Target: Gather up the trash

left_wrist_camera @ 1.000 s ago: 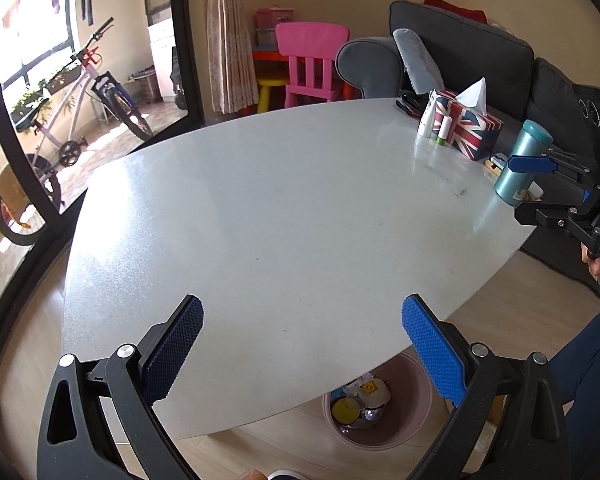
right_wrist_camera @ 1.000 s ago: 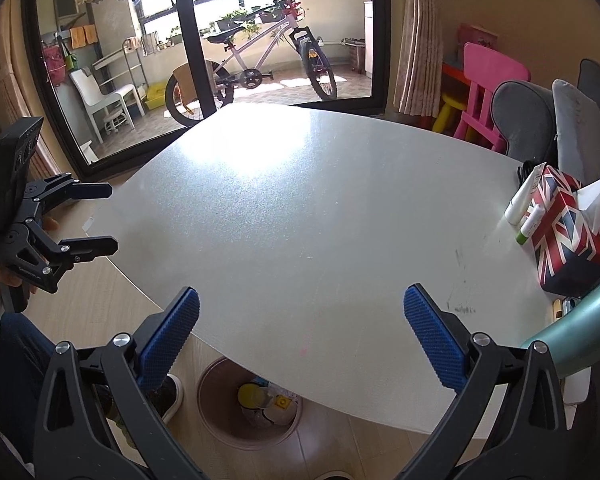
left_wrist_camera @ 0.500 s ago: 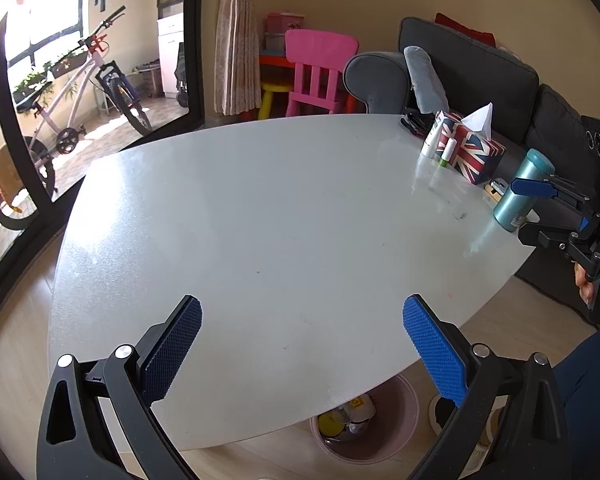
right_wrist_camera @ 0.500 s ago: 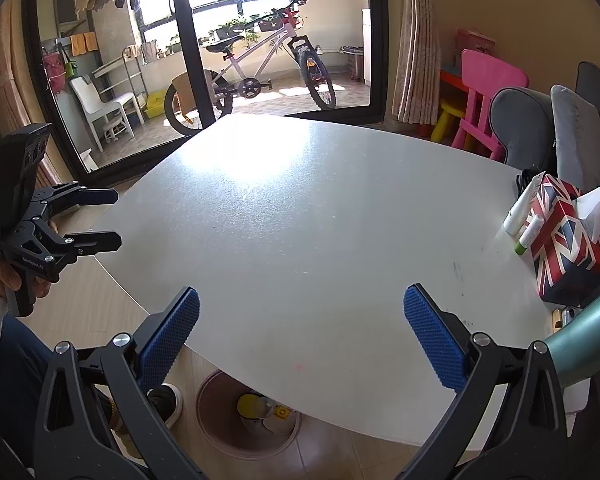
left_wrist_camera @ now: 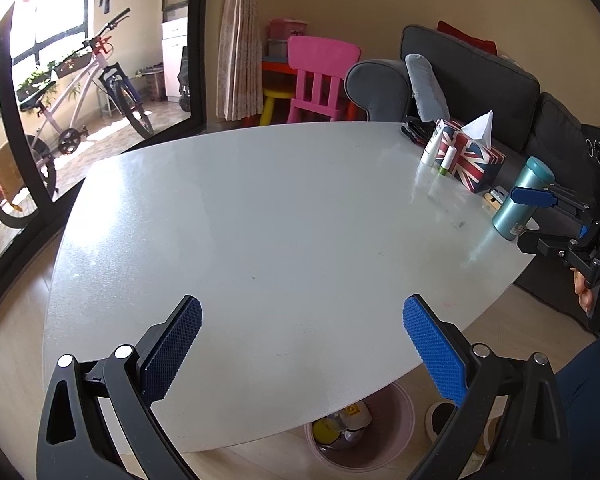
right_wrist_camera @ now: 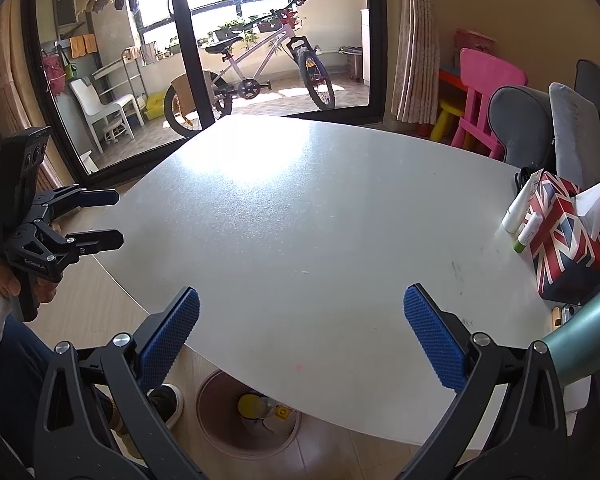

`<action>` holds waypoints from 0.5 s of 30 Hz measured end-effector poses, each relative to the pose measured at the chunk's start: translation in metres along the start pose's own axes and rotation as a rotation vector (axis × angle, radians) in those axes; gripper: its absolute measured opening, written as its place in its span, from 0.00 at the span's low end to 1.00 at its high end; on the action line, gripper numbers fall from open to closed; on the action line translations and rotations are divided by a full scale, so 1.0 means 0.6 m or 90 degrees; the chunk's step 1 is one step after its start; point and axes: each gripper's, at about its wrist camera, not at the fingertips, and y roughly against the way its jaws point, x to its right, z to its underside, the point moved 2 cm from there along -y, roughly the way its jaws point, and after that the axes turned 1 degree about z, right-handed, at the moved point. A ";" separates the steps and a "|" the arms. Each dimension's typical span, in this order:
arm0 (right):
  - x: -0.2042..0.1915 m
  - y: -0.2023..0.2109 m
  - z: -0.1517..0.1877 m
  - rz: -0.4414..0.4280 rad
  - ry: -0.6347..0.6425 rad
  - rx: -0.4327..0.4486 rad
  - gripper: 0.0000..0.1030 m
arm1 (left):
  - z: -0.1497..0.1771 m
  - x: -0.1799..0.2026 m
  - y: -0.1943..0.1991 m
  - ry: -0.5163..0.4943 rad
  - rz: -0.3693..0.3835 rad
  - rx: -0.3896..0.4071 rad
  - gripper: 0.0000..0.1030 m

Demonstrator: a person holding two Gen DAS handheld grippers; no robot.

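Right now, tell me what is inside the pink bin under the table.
The bin holds something yellow, whitish scraps and a small yellow piece. The table edge covers its far side, so the rest stays hidden.

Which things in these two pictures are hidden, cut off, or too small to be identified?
- Trash bin: left wrist view, the table edge covers its far part; contents too small to name.
- Teal bottle: right wrist view, cut by the picture's right edge and the right gripper.
- Small items behind the tissue box: left wrist view, mostly hidden by the bottle.
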 end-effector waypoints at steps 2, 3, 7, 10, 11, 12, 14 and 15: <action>0.001 0.001 0.001 0.001 0.000 0.000 0.97 | 0.001 -0.002 0.000 0.002 0.001 -0.002 0.94; 0.001 0.001 0.001 0.001 0.000 0.000 0.97 | 0.001 -0.002 -0.001 0.003 0.002 -0.003 0.94; -0.001 0.002 0.001 0.001 0.000 0.000 0.97 | 0.002 -0.002 -0.004 0.003 0.000 -0.008 0.94; 0.000 0.003 0.001 0.001 0.001 0.000 0.97 | 0.001 0.000 -0.003 0.002 0.003 -0.008 0.94; -0.001 0.002 0.001 0.001 0.001 0.000 0.97 | 0.001 0.000 -0.003 0.002 0.003 -0.007 0.94; -0.001 0.002 0.001 0.001 0.001 0.000 0.97 | 0.001 0.000 -0.002 0.001 0.003 -0.006 0.94; 0.001 0.003 0.002 0.001 0.000 -0.001 0.97 | 0.001 -0.001 -0.003 0.005 0.006 -0.008 0.94; 0.001 0.003 0.002 0.002 0.000 0.000 0.97 | 0.002 -0.002 -0.004 0.007 0.005 -0.010 0.94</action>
